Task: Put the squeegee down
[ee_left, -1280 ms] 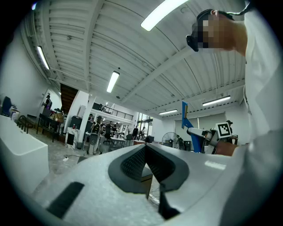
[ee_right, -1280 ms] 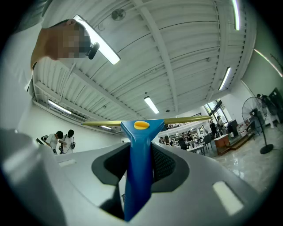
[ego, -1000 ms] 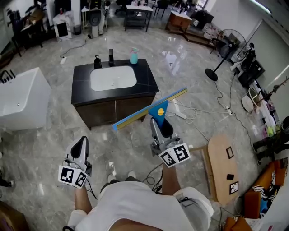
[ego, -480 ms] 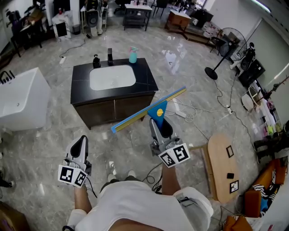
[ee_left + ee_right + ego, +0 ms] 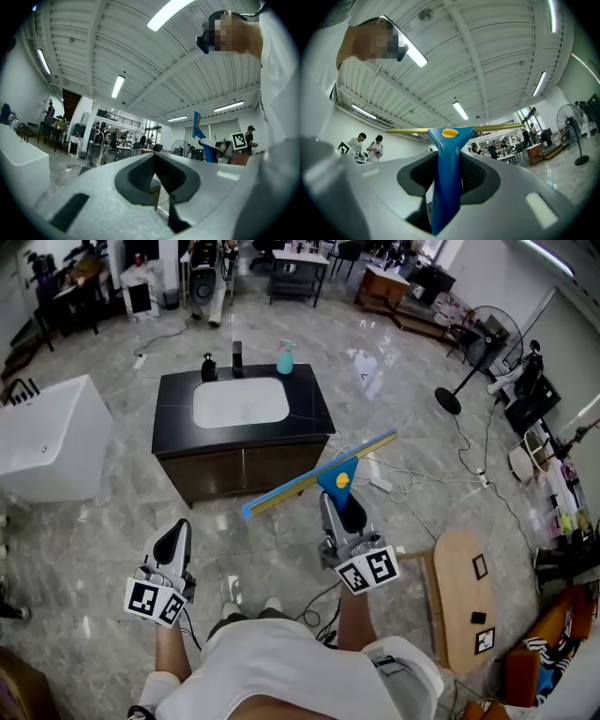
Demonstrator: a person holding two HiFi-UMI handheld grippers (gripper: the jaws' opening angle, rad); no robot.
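- Squeegee (image 5: 319,474) is held in the air in front of me, between me and the vanity counter (image 5: 309,411). Its blade is tilted and touches nothing.
- Right gripper (image 5: 345,509): jaws part-closed, clamped on the blue handle (image 5: 445,187). The blade sits out front, clear of the jaws.
- Left gripper (image 5: 172,546): jaws together, empty, parked low at the side, out of the way.
- My read: put-down not yet started, and the counter top looks like the nearest landing spot.

Ahead of me: black vanity counter (image 5: 310,401) with white basin (image 5: 240,402); on it stand teal bottle (image 5: 284,359), dark dispenser (image 5: 209,368), faucet (image 5: 237,358).
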